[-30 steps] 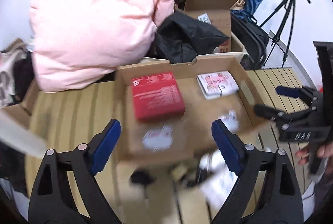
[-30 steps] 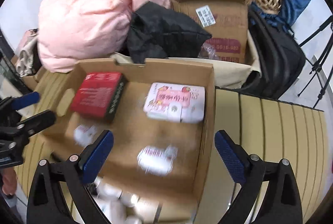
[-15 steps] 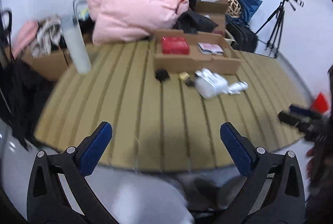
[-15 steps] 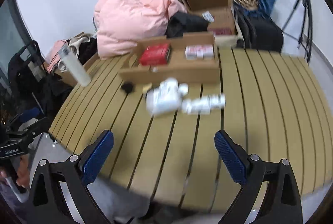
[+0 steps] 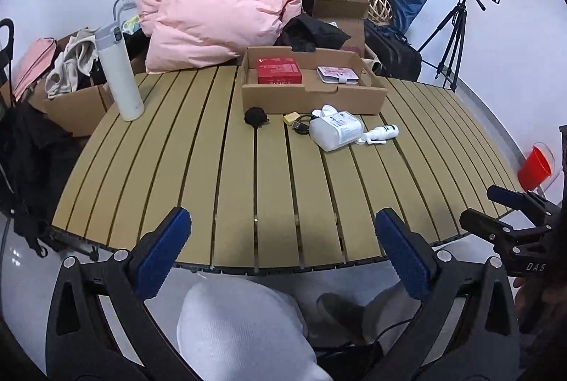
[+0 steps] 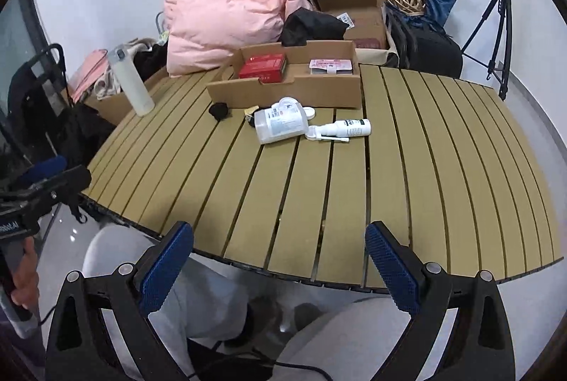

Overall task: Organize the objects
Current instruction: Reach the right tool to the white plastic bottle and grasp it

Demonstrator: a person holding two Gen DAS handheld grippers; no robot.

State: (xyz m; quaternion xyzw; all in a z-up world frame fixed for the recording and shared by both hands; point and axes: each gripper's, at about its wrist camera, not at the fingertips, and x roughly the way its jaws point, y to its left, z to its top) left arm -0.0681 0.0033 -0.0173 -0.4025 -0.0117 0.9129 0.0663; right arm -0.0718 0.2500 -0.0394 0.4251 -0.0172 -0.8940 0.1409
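A shallow cardboard tray [image 5: 312, 97] [image 6: 283, 90] stands at the far side of the slatted table. It holds a red box [image 5: 279, 70] [image 6: 263, 66] and a pink-white packet [image 5: 336, 74] [image 6: 331, 66]. In front of it lie a white bottle [image 5: 335, 129] [image 6: 281, 125], a small spray bottle [image 5: 382, 133] [image 6: 345, 129], a black lump [image 5: 255, 116] [image 6: 219, 110], a yellow piece [image 5: 291, 118] and a black cable [image 5: 301, 125]. My left gripper [image 5: 283, 253] and right gripper [image 6: 280, 260] are both open and empty, held off the table's near edge.
A white flask [image 5: 120, 72] [image 6: 131, 81] stands at the table's left. Behind the table are a pink duvet [image 5: 212, 16], boxes, bags and a tripod [image 5: 457, 26]. A red cup [image 5: 535, 164] sits at right. The person's knees show below the table edge.
Both grippers have pulled far back from right above the tray to beyond the table's near edge. Both stay open and empty. The objects on the table have not moved.
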